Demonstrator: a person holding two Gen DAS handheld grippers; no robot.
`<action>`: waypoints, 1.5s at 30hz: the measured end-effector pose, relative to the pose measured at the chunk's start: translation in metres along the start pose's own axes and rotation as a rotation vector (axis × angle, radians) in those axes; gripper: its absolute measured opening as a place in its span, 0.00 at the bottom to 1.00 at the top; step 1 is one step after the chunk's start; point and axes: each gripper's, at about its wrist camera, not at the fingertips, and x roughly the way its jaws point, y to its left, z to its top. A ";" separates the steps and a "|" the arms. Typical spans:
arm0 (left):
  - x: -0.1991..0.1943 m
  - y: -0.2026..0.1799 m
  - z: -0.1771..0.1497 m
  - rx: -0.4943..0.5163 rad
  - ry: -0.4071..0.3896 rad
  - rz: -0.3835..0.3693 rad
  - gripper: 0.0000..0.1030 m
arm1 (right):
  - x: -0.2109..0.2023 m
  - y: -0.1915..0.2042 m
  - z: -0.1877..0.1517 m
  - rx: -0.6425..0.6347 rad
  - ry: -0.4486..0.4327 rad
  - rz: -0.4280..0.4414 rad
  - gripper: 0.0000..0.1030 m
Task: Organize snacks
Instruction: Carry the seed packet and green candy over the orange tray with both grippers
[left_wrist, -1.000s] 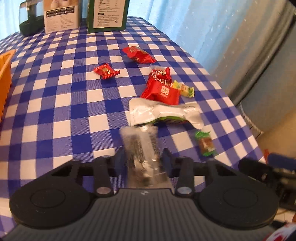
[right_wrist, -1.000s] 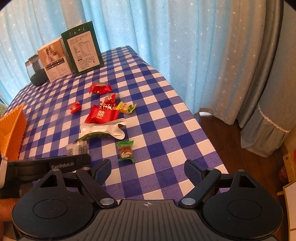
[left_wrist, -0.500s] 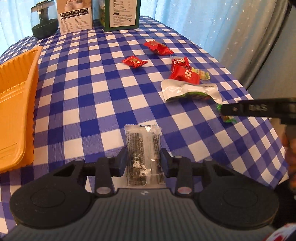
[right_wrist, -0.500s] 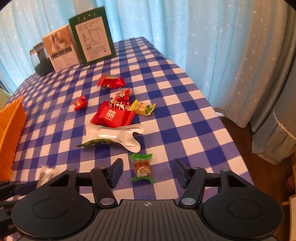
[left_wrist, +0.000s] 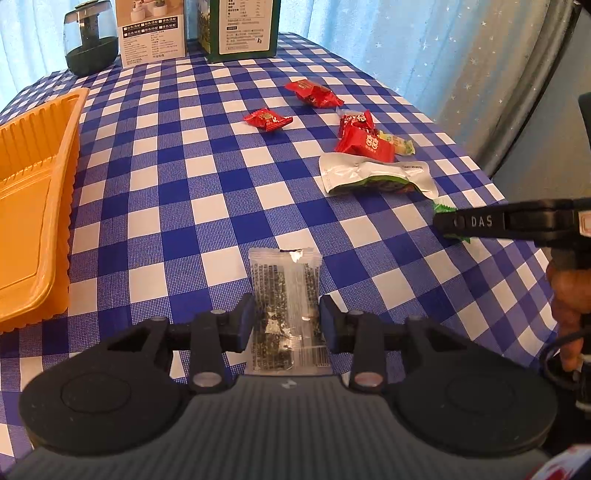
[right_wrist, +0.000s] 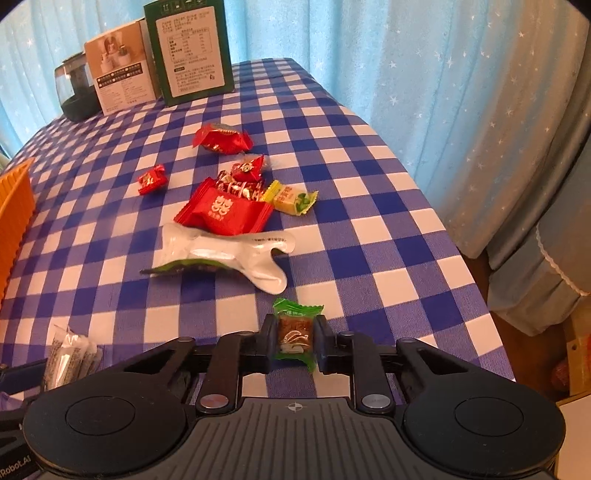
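My left gripper (left_wrist: 286, 314) is shut on a clear packet of dark flakes (left_wrist: 284, 280), held just above the blue checked cloth. The same packet (right_wrist: 70, 354) shows at the lower left of the right wrist view. My right gripper (right_wrist: 297, 328) is closing, and its pads sit against both sides of a green-wrapped candy (right_wrist: 297, 308) on the cloth. From the left wrist view, one right finger (left_wrist: 498, 221) covers most of that candy (left_wrist: 443, 208). An orange tray (left_wrist: 37, 206) lies at the left.
Loose on the cloth are a white pouch (right_wrist: 229, 254), a red packet (right_wrist: 225, 212), a yellow candy (right_wrist: 293, 197) and smaller red candies (right_wrist: 151, 179). A green box (right_wrist: 188, 51), a white box (right_wrist: 122, 77) and a dark jar (right_wrist: 74, 92) stand at the back. The table edge drops off at the right.
The left gripper carried the clear packet leftward and the orange tray came into view. The right gripper came down over the green candy and its jaws closed from wide onto it.
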 end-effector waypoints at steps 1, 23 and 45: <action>0.000 0.000 -0.001 -0.001 0.000 0.000 0.33 | -0.002 0.002 -0.002 -0.001 0.000 0.002 0.20; -0.099 0.042 0.002 -0.076 -0.146 0.064 0.33 | -0.094 0.090 -0.008 -0.142 -0.119 0.117 0.20; -0.154 0.196 0.006 -0.194 -0.192 0.262 0.33 | -0.085 0.248 0.023 -0.257 -0.133 0.419 0.20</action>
